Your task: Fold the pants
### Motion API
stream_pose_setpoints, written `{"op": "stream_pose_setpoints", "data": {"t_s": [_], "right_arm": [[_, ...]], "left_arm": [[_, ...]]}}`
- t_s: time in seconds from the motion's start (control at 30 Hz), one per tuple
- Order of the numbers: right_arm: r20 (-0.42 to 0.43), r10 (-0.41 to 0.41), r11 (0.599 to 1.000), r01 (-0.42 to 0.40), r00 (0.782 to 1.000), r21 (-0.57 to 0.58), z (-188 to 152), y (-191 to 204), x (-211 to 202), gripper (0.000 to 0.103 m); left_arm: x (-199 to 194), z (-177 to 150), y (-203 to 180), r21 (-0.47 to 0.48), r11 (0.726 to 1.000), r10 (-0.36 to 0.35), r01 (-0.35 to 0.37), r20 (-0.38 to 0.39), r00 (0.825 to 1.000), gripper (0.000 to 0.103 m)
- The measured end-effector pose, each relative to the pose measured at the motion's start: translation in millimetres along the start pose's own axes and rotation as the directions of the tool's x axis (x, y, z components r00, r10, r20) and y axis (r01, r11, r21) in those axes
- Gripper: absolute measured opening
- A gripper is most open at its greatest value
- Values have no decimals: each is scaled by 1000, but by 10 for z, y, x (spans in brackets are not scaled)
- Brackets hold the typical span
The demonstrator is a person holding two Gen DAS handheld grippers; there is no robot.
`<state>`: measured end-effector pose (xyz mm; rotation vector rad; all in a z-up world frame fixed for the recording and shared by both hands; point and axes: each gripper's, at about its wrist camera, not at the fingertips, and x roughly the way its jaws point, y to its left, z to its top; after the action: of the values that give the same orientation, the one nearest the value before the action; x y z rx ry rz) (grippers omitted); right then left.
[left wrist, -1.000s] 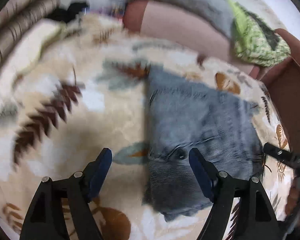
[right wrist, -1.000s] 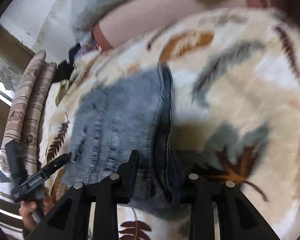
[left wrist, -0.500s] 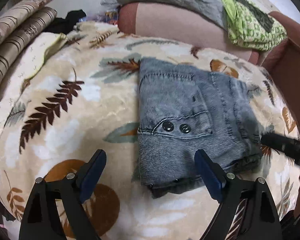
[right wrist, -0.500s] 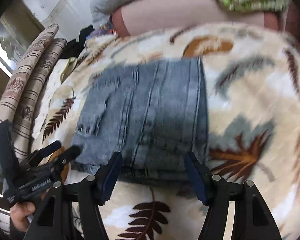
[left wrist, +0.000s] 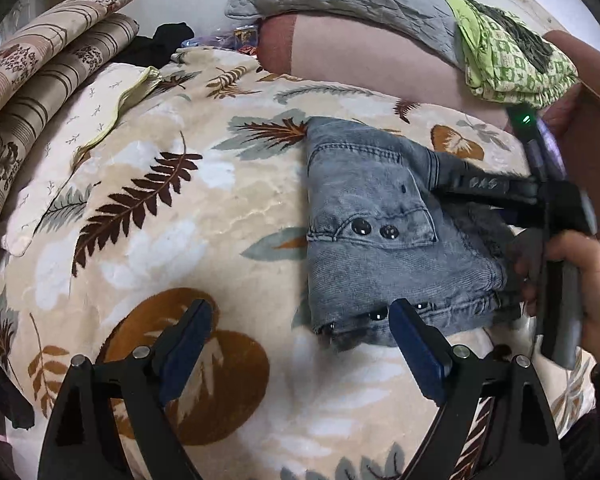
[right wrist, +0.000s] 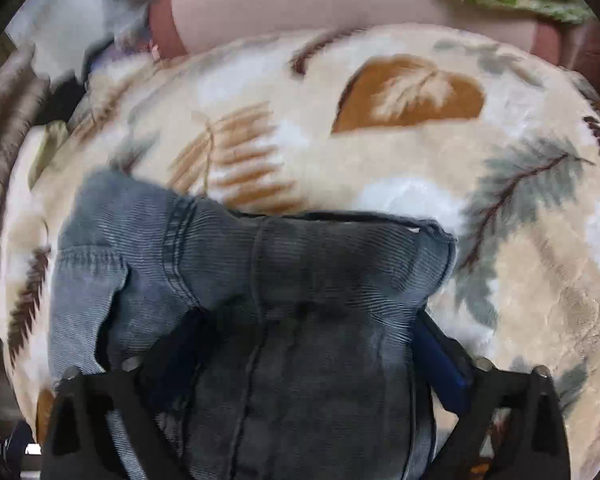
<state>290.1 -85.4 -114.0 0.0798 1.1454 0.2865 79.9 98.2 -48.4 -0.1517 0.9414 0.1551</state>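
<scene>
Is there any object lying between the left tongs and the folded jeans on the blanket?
No, nothing visible. Only bare blanket separates the open left tongs from the folded jeans, whose near edge reaches its right finger.

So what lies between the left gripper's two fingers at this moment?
In the left wrist view, only the leaf-print blanket shows between the open left gripper fingers. The folded pants lie just beyond its right-hand pad, not between them.
</scene>
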Motion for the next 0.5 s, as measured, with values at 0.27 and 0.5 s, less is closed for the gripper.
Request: {"op": "stream_pose_setpoints", "data": {"t_s": [0.27, 0.5], "right_arm": [[130, 42, 995, -31, 991, -92, -753, -118, -1048, 102], [141, -29, 981, 56, 990, -188, -1597, -237, -1387, 102]], "left_arm": [[-178, -98, -214, 36, 999, 12, -13, 29, 999, 90], [-382, -215, -430, 67, 998, 18, -21, 46, 999, 90]]}}
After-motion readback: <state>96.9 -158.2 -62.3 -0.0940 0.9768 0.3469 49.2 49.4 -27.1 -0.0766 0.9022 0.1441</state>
